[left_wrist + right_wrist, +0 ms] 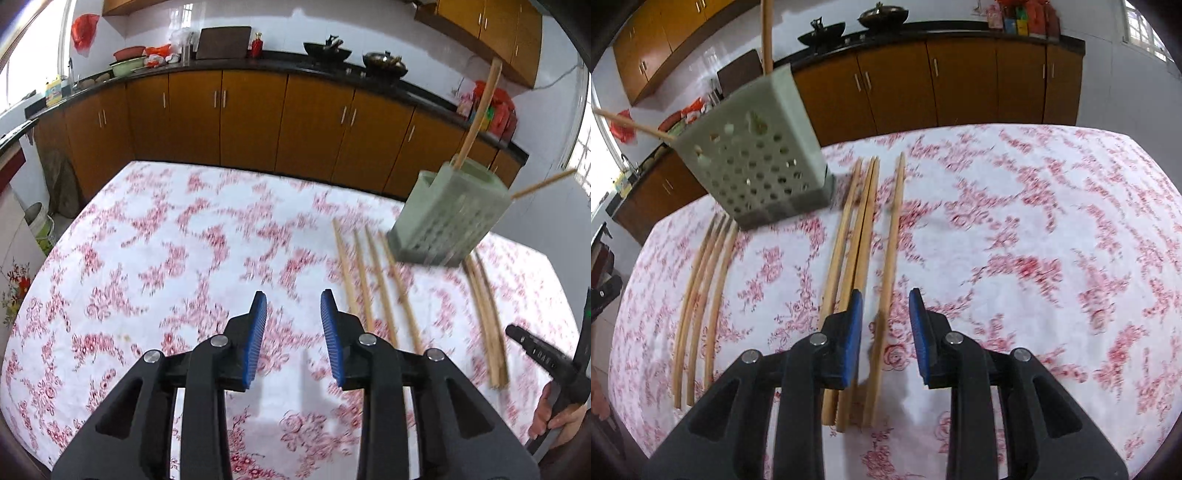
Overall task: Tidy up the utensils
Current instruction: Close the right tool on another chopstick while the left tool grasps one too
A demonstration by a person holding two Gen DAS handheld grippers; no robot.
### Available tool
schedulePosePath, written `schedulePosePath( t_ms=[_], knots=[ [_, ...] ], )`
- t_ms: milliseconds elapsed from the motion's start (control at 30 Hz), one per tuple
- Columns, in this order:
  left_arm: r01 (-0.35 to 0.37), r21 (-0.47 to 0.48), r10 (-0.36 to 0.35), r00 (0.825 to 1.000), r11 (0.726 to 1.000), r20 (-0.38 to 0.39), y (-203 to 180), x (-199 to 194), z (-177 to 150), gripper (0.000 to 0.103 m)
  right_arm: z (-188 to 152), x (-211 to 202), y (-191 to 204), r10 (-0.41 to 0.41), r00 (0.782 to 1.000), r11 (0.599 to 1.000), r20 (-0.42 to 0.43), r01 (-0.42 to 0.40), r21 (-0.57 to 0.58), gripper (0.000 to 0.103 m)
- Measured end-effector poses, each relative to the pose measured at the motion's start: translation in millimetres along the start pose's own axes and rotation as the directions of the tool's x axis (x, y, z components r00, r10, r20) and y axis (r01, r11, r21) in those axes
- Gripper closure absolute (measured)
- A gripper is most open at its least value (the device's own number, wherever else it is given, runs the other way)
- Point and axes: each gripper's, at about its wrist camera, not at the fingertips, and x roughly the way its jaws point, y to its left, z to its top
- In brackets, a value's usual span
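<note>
Both grippers spread, empty: left gripper (pixel 293 306) over bare floral tablecloth (pixel 166 240), right gripper (pixel 885 304) straddling rightmost chopstick (pixel 892 236) of loose group beside perforated green holder (pixel 757 162); pickup step under way, next likely lower, pinch

Table (pixel 1015 206) covered by white cloth with red floral print. Pale green perforated utensil holder (pixel 757 162) stands on cloth toward far side, two chopsticks sticking out of top. Loose chopsticks lie flat on cloth, all running near-to-far. One group of four (pixel 862 258) just right of holder, far tips close to its base. Second group of four (pixel 701 295) left of holder, nearer table's left edge.
</note>
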Motion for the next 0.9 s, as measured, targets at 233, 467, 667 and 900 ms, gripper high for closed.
schedulePosePath(
  t_ms=[233, 467, 667, 900],
  knots=[
    [0.027, 0.008, -0.027, 0.999, 1.0, -0.044, -5, 14, -14, 0.07, -8, 11, -3, -0.074, 0.997, 0.996, 0.004, 0.074, -0.046, 0.095],
    [0.099, 0.026, -0.096, 0.991, 0.995, -0.092, -24, 27, -28, 0.07, -3, 2, -46, -0.174, 0.985, 0.98, 0.016, 0.172, 0.1, 0.095],
    [0.119, 0.053, -0.112, 0.986, 0.991, -0.125, -39, 39, -34, 0.076, -6, -3, -54, -0.19, 0.982, 0.978, 0.02, 0.188, 0.095, 0.095],
    [0.093, 0.075, -0.081, 0.986, 0.993, -0.146, -46, 55, -35, 0.084, -6, -2, -51, -0.2, 0.98, 0.978, 0.023, 0.198, 0.072, 0.095]
  ],
)
